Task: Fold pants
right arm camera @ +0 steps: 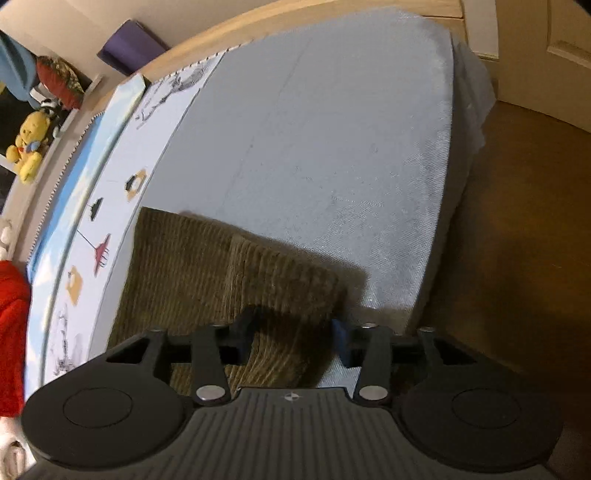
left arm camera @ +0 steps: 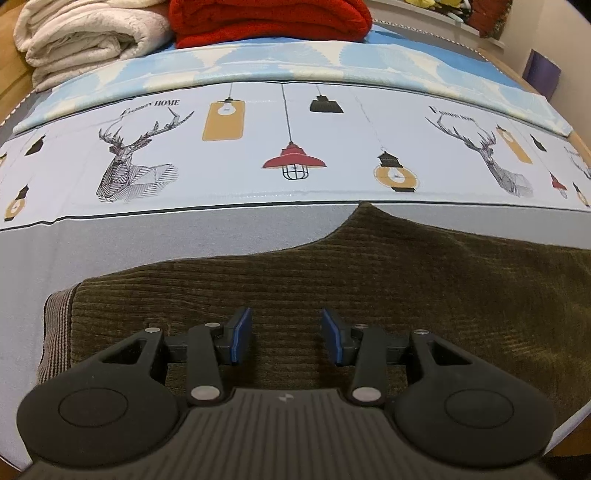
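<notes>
Olive-brown corduroy pants (left arm camera: 369, 280) flat on grey bed sheet (left arm camera: 184, 236), near front edge of bed; looks already doubled, since right wrist view shows one layer edge lying over another. Ribbed striped band (left arm camera: 55, 325) at left end, likely waistband or cuff, cannot tell which. Pointed bulge of cloth (left arm camera: 364, 210) reaches up to printed sheet border.

Left gripper (left arm camera: 286, 338) over pants, blue pads (left arm camera: 242, 334) parted about halfway, nothing between them, not pinching cloth. Probably poised above the left end to pick up or hold it down for next fold.

Right gripper (right arm camera: 293, 338) at opposite end of pants (right arm camera: 221, 277), by the corner near bed edge; jaws apart, cloth lies under and between them but pads not pressing on it. Reads as just let go or lining up a grab; contact with fabric unclear, shadow there.

Both pointing steeply down, one at each end, fits a fold end to end.

Beyond: printed sheet with deer heads (left arm camera: 136, 162) and hanging lamps (left arm camera: 293, 162); text above deer reads "HOME" (left arm camera: 153, 105), first word unclear. Folded red blanket (left arm camera: 269, 20) and cream blanket (left arm camera: 85, 37) at far side. Yellow plush toy (right arm camera: 27, 147) on shelf, purple object (right arm camera: 129, 46) by wall. No other legible writing.
</notes>
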Motion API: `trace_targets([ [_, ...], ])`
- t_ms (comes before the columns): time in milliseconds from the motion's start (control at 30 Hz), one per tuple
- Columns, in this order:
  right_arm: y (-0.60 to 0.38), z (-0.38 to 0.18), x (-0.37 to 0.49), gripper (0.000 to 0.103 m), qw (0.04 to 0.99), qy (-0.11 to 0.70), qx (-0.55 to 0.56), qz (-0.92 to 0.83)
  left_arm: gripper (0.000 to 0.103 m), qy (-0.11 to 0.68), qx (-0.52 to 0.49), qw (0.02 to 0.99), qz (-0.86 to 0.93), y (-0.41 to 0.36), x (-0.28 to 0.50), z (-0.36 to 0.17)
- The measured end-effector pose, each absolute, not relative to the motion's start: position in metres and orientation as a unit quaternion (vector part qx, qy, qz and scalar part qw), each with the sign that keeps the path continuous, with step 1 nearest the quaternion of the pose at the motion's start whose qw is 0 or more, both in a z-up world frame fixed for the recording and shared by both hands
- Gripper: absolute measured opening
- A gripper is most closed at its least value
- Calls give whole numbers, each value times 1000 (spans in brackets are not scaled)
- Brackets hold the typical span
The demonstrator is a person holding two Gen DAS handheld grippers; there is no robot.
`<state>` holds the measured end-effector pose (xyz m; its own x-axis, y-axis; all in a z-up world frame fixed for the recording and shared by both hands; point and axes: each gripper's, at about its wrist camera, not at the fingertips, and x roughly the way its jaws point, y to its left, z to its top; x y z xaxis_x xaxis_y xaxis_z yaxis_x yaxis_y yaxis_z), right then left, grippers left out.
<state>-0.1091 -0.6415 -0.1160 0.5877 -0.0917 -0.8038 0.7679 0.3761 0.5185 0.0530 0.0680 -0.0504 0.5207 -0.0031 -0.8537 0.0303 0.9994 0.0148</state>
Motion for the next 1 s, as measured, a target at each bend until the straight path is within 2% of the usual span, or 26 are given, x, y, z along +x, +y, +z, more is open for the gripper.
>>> trace_targets([
  [100,-644,-118,-106,51,745,332,497,-297,47,488,16,873,-9,68,53,-50],
  [133,-643,-117,-104,48,747,330,494,-298,47,488,15,873,-8,69,53,-50],
  [167,-641,-115,-102,31,752,329,486,-300,47,487,12,873,-6,70,53,-50],
  [300,-624,-90,-99,26,781,311,444,-309,47,485,2,875,-3,75,53,-47],
  [433,-572,-31,-81,25,854,274,329,-297,47,482,2,876,-4,78,51,-45],
  [567,-459,31,-65,25,944,205,166,-196,47,478,-3,878,2,90,45,-44],
  [733,-286,52,-71,25,988,156,0,12,47,476,-24,879,21,117,35,-41],
  [833,-206,32,-73,27,972,191,-43,132,47,475,-36,879,31,134,30,-39],
  [867,-178,17,-72,31,956,223,-55,183,47,475,-39,879,33,139,29,-39],
  [900,-158,3,-71,39,937,258,-66,226,47,475,-44,878,37,145,28,-38],
  [933,-138,-17,-70,43,908,303,-80,277,47,475,-48,878,39,150,27,-38],
  [1000,-110,-55,-77,42,856,368,-122,341,47,477,-59,876,44,159,25,-38],
])
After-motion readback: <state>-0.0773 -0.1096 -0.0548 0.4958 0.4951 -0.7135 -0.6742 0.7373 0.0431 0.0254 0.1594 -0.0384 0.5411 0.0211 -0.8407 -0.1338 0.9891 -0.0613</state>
